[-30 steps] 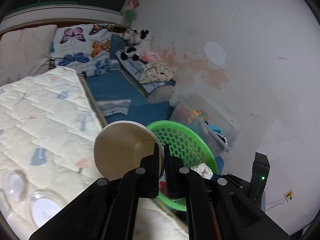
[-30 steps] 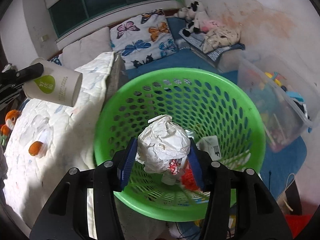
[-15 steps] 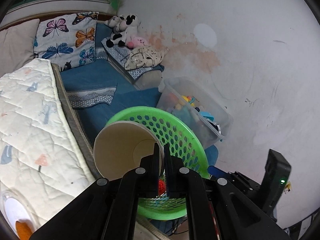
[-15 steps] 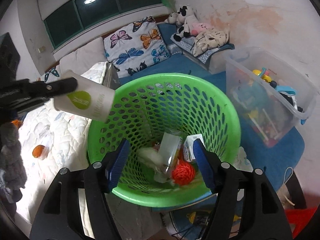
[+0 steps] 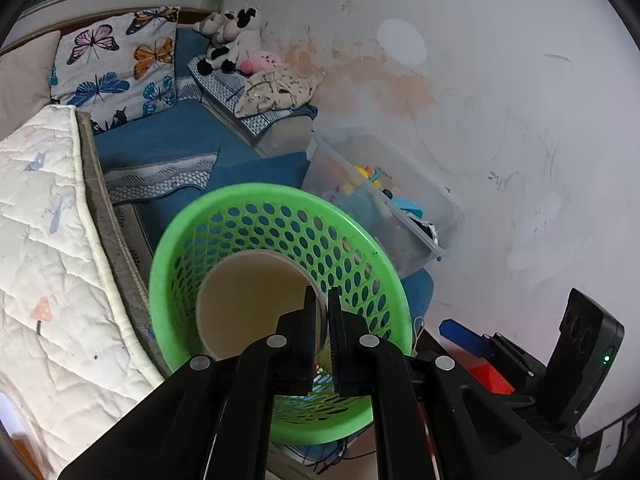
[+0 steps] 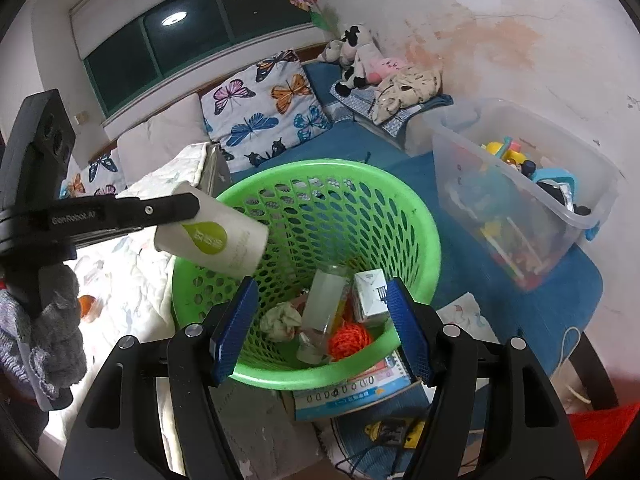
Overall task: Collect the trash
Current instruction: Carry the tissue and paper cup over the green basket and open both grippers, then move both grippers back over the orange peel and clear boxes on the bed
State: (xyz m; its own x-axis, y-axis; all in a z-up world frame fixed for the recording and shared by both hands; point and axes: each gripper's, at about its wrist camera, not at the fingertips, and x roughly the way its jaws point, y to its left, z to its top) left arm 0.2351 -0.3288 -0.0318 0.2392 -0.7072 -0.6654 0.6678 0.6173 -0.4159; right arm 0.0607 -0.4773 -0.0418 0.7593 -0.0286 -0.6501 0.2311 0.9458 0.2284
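Note:
My left gripper (image 5: 319, 300) is shut on the rim of a white paper cup (image 5: 248, 304) and holds it tilted over the green perforated basket (image 5: 188, 240). In the right wrist view the cup (image 6: 216, 240), with a green logo, hangs over the basket's (image 6: 420, 216) left rim, held by the left gripper (image 6: 188, 210). My right gripper (image 6: 316, 320) is open and empty above the basket's near rim. Inside the basket lie a crumpled paper ball (image 6: 280, 320), a clear bottle (image 6: 324, 304), a small carton (image 6: 370, 296) and an orange ball of yarn (image 6: 348, 338).
A quilted white mattress (image 5: 40, 240) lies left of the basket. A clear plastic bin of toys (image 6: 520, 192) stands to the right by the wall. Butterfly pillows (image 6: 264, 112) and plush toys (image 6: 360, 60) are at the back. A booklet (image 6: 360, 392) lies under the basket's near edge.
The right gripper opened and dropped the crumpled paper ball into the basket. The left gripper carried the cup from over the mattress to above the basket.

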